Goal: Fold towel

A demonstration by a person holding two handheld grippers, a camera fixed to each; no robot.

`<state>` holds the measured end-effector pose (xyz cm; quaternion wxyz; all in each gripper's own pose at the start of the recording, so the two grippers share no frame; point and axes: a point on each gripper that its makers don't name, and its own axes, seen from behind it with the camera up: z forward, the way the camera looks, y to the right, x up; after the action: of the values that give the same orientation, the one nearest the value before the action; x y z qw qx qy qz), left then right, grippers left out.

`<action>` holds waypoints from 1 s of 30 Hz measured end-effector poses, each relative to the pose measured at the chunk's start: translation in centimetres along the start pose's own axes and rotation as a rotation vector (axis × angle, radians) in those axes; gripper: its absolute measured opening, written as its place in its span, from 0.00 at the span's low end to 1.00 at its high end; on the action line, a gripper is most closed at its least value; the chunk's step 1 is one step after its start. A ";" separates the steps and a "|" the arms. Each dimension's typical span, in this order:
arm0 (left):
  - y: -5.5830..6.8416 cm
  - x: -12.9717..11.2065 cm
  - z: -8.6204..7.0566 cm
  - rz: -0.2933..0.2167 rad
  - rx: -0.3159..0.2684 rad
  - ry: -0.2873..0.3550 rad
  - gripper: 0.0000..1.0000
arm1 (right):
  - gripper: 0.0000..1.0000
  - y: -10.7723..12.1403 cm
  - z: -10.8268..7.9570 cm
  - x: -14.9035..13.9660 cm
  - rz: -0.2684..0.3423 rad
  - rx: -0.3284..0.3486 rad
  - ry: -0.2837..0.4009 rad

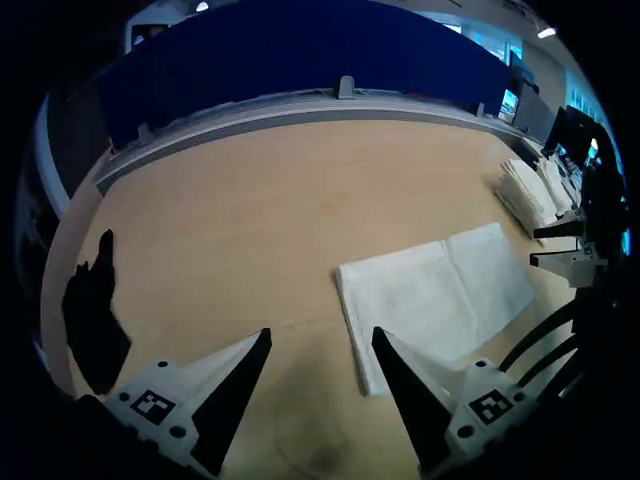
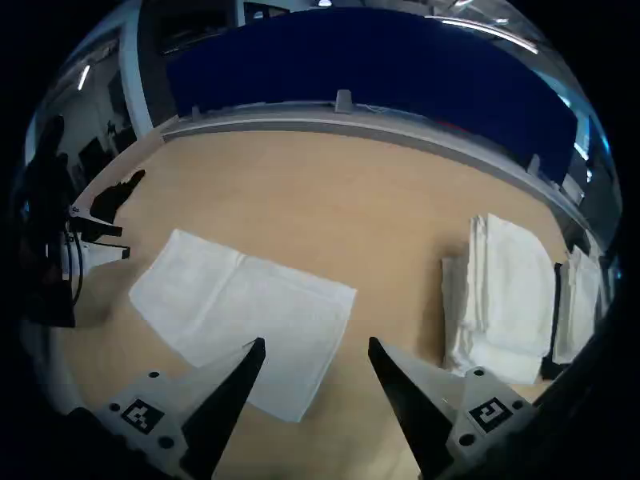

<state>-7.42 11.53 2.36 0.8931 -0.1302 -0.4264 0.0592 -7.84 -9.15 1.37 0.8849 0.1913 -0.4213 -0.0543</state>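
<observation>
While I held both tools over the table (image 1: 264, 208), the white towel (image 1: 436, 296) lay flat on the light wood, spread as a rectangle with a faint crease across its middle. My left hand-held gripper (image 1: 320, 330) had its fingers wide apart with nothing between them; in the left gripper view the towel sat just ahead and to the right, its near corner passing behind one fingertip, and I could not tell whether that tip touched the cloth. My right hand-held gripper (image 2: 316, 340) was likewise spread open and empty, and in the right gripper view the towel lay ahead and to the left, its near edge running under one finger's tip. A stack of folded towels (image 2: 500, 292) rested on the table to the right, well apart from the flat one. A black object (image 1: 92, 320) lay near the table's other end. A blue partition (image 2: 360, 64) ran along the far edge of the table.
</observation>
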 end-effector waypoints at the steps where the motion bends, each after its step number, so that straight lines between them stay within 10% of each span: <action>1: -0.2 -0.3 -0.4 -0.006 0.005 0.002 0.93 | 1.00 -0.2 -0.2 -0.3 -0.002 0.004 -0.004; 14: -3.0 -6.0 -5.3 -0.079 0.084 -0.014 0.93 | 1.00 -2.3 -1.8 -4.8 -0.065 0.057 -0.072; 30: -2.9 -10.2 -8.4 -0.150 0.099 -0.030 0.93 | 0.88 -3.4 -1.5 -8.4 -0.071 0.120 -0.139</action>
<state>-7.36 5.02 -9.50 0.8940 -0.0526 -0.4447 0.0152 -11.78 -9.72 -6.89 0.8378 0.2546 -0.4773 -0.0735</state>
